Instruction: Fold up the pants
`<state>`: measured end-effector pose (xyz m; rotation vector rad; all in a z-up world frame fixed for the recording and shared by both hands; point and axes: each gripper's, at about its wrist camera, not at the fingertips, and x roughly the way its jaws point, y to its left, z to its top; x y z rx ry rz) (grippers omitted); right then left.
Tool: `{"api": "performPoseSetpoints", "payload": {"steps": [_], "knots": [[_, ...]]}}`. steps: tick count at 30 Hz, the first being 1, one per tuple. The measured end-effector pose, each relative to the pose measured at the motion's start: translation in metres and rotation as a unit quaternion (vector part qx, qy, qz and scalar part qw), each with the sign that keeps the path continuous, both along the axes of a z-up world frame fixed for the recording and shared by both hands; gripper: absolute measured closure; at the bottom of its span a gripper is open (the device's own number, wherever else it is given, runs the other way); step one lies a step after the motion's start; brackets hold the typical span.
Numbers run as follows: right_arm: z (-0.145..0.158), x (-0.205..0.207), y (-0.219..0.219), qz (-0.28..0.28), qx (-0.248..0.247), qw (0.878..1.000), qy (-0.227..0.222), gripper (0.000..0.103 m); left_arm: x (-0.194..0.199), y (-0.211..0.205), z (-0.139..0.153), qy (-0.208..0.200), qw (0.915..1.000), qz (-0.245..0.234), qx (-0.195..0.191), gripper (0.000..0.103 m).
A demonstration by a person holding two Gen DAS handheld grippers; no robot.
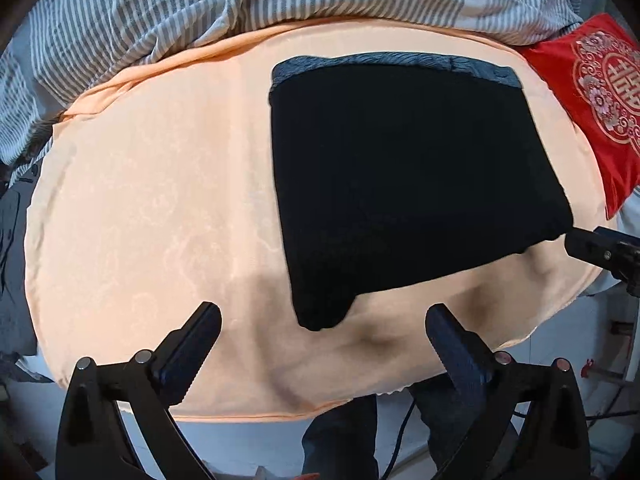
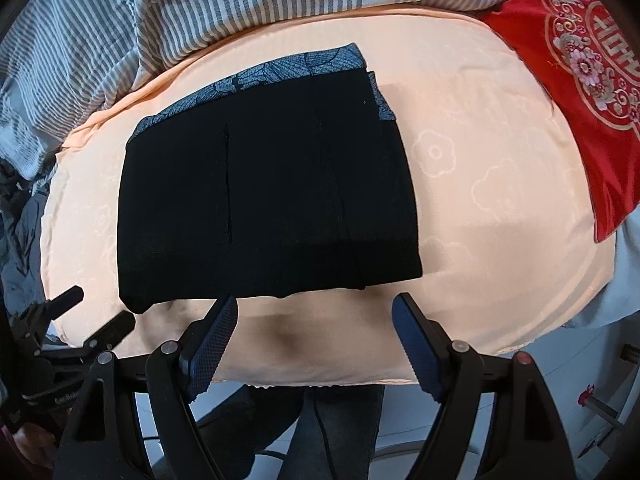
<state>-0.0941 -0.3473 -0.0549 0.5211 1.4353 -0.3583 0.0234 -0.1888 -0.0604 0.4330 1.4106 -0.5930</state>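
The black pants (image 1: 404, 184) lie folded into a flat rectangle on the peach bedsheet (image 1: 152, 200), with a blue patterned lining showing along the far edge. They also show in the right wrist view (image 2: 268, 204). My left gripper (image 1: 322, 320) is open and empty, just short of the pants' near left corner. My right gripper (image 2: 314, 312) is open and empty, at the pants' near edge. The right gripper's finger also shows in the left wrist view (image 1: 600, 246), and the left gripper shows in the right wrist view (image 2: 96, 312).
A grey-and-white striped blanket (image 1: 168, 4) is bunched along the far side of the bed. A red embroidered cushion (image 1: 596, 100) lies at the right, also in the right wrist view (image 2: 580, 72). The bed's near edge (image 2: 320, 380) drops to the floor, where the person's legs stand.
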Motion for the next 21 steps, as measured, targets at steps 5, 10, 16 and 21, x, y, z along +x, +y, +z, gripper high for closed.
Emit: {"api": "performPoseSetpoints", "payload": {"steps": [5,10,16,21], "knots": [[0.007,0.001,-0.002,0.006,-0.015,1.0,-0.004,0.0,-0.005,-0.005,0.004,-0.007,0.9996,0.028,-0.002,0.0],[0.006,0.002,-0.002,0.022,-0.03,0.999,-0.011,0.0,-0.005,-0.009,0.005,-0.013,0.9983,0.057,0.002,0.0],[0.002,0.006,-0.004,0.041,-0.029,0.999,-0.009,0.0,-0.009,-0.019,0.007,-0.027,0.9971,0.068,0.021,0.0],[0.001,0.01,-0.006,0.045,-0.035,0.998,-0.006,0.0,-0.012,-0.025,0.011,-0.03,0.996,0.08,0.026,0.0]]}}
